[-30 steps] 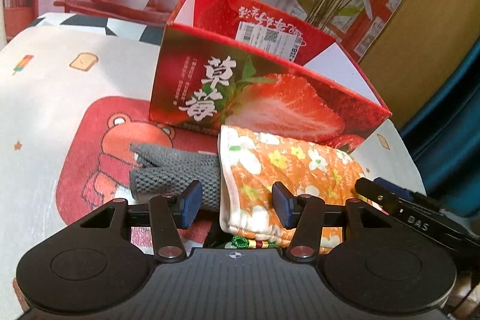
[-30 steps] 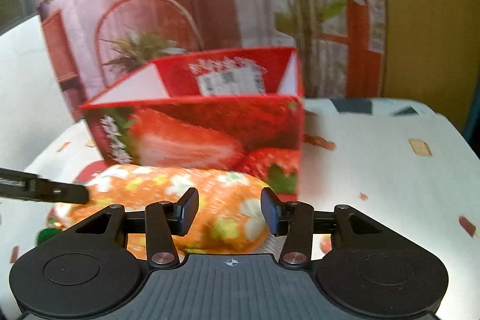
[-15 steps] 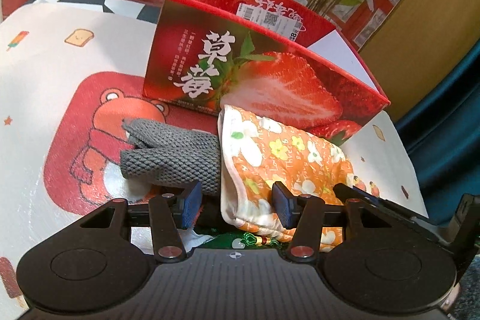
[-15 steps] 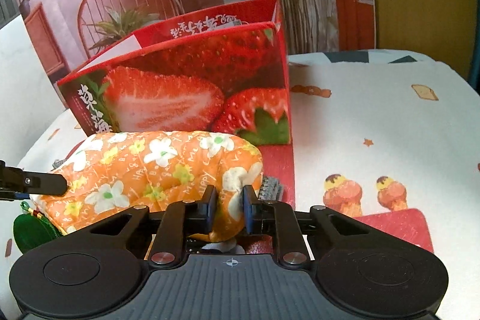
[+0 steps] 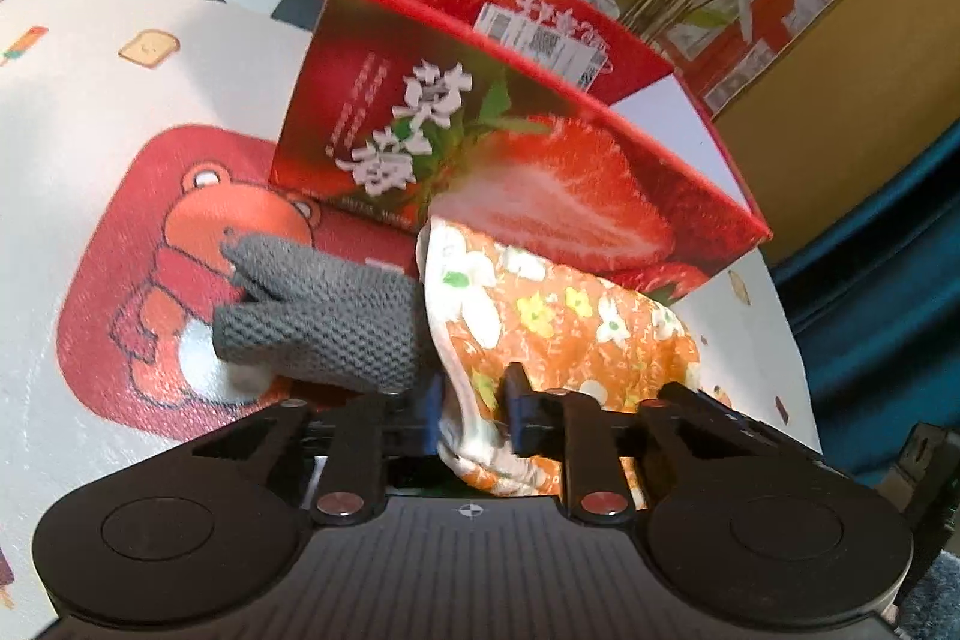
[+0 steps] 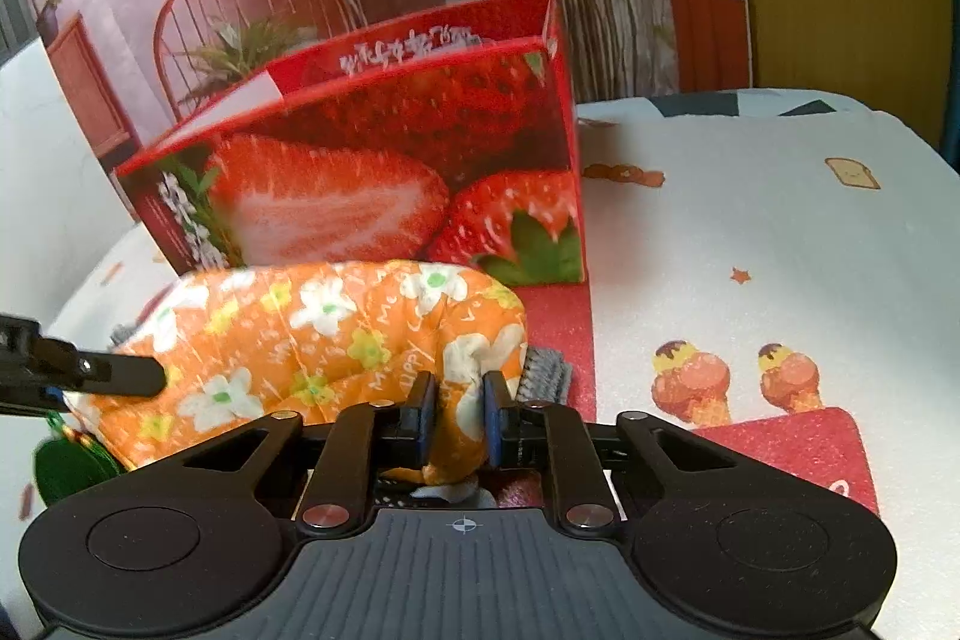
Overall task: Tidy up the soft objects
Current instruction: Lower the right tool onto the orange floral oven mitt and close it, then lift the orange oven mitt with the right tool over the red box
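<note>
Warm, reddish indoor light, moderately bright, soft and even; source not discernible. Shadows faint, only under the grey knit glove (image 5: 324, 322) and orange floral cloth (image 5: 558, 334). No hard glare. Strong fisheye bowing at frame edges, dark vignette in corners. Print on the strawberry box (image 6: 372, 172) slightly smeared, possibly motion blur. Backdrop soft. Gripper bodies near the lens underlit, nearly black.

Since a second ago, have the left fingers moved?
Yes. The left fingers are closing on the orange cloth's edge; against the red box, the gripper itself has barely shifted.
</note>
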Demonstrator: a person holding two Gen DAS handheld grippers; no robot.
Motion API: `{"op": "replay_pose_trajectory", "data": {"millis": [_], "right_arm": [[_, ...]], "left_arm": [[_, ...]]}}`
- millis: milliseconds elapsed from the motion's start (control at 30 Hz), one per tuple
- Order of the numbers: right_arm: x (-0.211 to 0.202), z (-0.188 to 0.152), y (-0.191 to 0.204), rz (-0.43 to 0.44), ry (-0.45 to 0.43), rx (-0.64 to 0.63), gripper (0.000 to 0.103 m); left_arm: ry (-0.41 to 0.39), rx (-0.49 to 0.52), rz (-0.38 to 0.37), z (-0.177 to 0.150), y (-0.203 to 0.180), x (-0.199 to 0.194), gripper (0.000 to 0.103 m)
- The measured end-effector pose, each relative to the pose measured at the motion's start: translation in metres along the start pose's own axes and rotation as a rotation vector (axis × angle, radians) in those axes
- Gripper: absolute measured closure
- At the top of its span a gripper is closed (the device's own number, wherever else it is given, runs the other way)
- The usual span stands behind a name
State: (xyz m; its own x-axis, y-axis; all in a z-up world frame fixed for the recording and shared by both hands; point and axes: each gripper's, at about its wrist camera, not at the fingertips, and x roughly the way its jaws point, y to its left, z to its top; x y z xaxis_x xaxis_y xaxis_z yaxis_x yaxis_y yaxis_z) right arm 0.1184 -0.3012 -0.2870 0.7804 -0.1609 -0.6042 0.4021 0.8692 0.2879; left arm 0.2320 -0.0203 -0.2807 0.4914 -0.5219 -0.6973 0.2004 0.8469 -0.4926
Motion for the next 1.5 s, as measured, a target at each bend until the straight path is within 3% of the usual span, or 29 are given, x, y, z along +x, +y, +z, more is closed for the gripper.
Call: {"op": "replay_pose_trajectory", "data": {"millis": [233, 633, 900, 1100, 1267, 1500], "right_arm": [[-0.025, 0.023, 0.017, 0.062, -0.092, -0.058, 0.092], [-0.058, 0.066, 0.050, 0.132, -0.226, -0.194, 0.092], [-0.055, 0.109, 0.065, 0.152, -0.290, -0.240, 0.092], [-0.030, 0.151, 0.080, 0.117, -0.344, -0.348, 0.092], [0.004, 0.173, 0.091, 0.066, -0.368, -0.460, 0.092], [0.055, 0.169, 0.085, 0.006, -0.306, -0.491, 0.092]], "left_arm": [[-0.063, 0.031, 0.015, 0.005, -0.005, -0.018, 0.090], [-0.252, 0.168, 0.051, 0.031, -0.033, -0.069, 0.091], [-0.369, 0.297, 0.099, 0.069, -0.063, -0.077, 0.091], [-0.455, 0.322, 0.162, 0.110, -0.076, -0.058, 0.091], [-0.463, 0.349, 0.207, 0.137, -0.083, -0.029, 0.091], [-0.373, 0.384, 0.234, 0.141, -0.078, 0.017, 0.091]]}}
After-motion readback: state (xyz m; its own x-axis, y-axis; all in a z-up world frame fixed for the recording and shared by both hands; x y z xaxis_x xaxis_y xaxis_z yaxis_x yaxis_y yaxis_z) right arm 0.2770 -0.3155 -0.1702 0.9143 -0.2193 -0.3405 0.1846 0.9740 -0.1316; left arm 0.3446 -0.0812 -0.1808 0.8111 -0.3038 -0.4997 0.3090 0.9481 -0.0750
